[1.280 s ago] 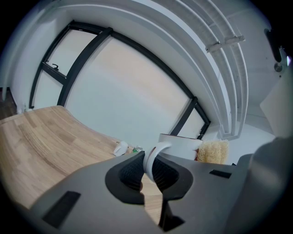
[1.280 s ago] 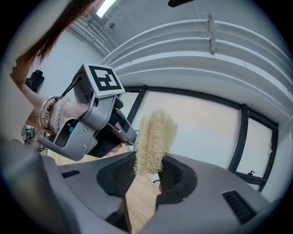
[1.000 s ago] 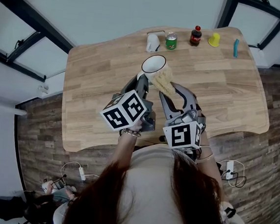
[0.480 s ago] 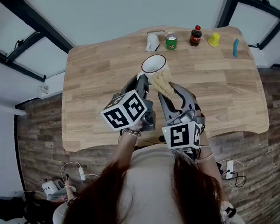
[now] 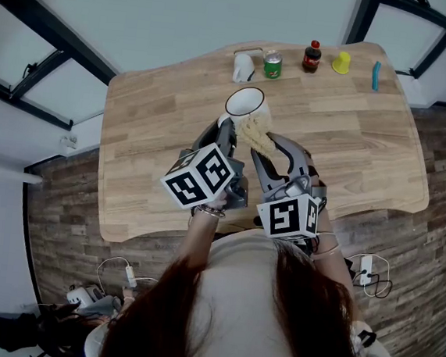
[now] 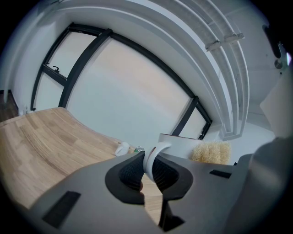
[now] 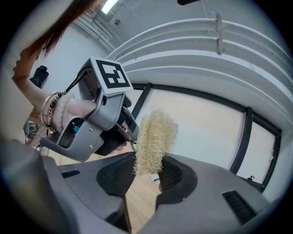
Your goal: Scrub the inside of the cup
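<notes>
A white cup (image 5: 244,103) is held over the wooden table (image 5: 352,139), its mouth facing up in the head view. My left gripper (image 5: 226,129) is shut on the cup's handle (image 6: 151,159), which sits pinched between the ribbed pads; the cup's rim (image 6: 182,139) shows just beyond. My right gripper (image 5: 263,149) is shut on a beige loofah sponge (image 5: 256,132), whose far end lies against the cup's near right side. In the right gripper view the sponge (image 7: 154,137) stands upright between the jaws, with the left gripper (image 7: 98,123) close on the left.
Along the table's far edge stand a white object (image 5: 244,67), a green can (image 5: 272,65), a dark bottle with a red cap (image 5: 311,57), a yellow item (image 5: 341,63) and a blue item (image 5: 376,75). Bare wood lies left and right of the grippers.
The right gripper and its sponge have shifted slightly left, closer to the cup. The left gripper and cup have stayed put.
</notes>
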### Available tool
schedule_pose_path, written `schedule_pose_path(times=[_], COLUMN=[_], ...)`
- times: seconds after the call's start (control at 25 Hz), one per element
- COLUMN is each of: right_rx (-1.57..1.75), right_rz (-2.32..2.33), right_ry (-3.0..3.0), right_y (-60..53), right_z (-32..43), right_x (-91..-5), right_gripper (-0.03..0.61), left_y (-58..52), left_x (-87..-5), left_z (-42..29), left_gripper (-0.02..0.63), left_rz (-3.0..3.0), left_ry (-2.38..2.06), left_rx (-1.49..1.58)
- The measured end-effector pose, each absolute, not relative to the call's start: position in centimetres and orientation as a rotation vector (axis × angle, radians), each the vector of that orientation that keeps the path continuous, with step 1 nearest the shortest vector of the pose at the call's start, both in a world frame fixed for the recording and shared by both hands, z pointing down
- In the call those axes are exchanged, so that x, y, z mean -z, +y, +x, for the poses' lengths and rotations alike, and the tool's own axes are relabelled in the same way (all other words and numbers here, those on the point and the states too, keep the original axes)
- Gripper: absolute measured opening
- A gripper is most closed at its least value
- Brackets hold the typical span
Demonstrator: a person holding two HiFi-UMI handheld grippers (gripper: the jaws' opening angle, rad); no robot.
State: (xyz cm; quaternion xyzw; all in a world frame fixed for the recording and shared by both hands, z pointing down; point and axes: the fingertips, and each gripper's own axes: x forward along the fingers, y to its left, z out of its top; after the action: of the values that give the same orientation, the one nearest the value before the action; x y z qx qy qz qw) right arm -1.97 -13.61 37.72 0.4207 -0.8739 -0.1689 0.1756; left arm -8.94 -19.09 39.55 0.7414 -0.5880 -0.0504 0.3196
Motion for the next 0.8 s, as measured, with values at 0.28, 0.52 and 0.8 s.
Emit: schedule_pose_path(times=[0.28,0.52,0.8], right_rx=[0.485,0.498,0.507], right_rz=[1.18,1.168,1.151], right_ry=[-2.471,-2.465,-2.464], right_y=[-13.52,-13.41,-13.11], right_z=[-2.2,-2.39,-2.6], right_x=[-37.89,-38.01,-38.21], right_gripper=[0.133,0.133,0.133], left_y=[-19.15,-19.21,-19.1], left_x=[-39.6,-39.56,-39.55], left_z=[-8.96,-8.93,-8.89], left_gripper=[0.029,0.029,0.029], left_rz=[1.949,1.952,1.956], left_ry=[-1.548,-1.55,-1.552], left_rx=[0.128,0.126,0.126])
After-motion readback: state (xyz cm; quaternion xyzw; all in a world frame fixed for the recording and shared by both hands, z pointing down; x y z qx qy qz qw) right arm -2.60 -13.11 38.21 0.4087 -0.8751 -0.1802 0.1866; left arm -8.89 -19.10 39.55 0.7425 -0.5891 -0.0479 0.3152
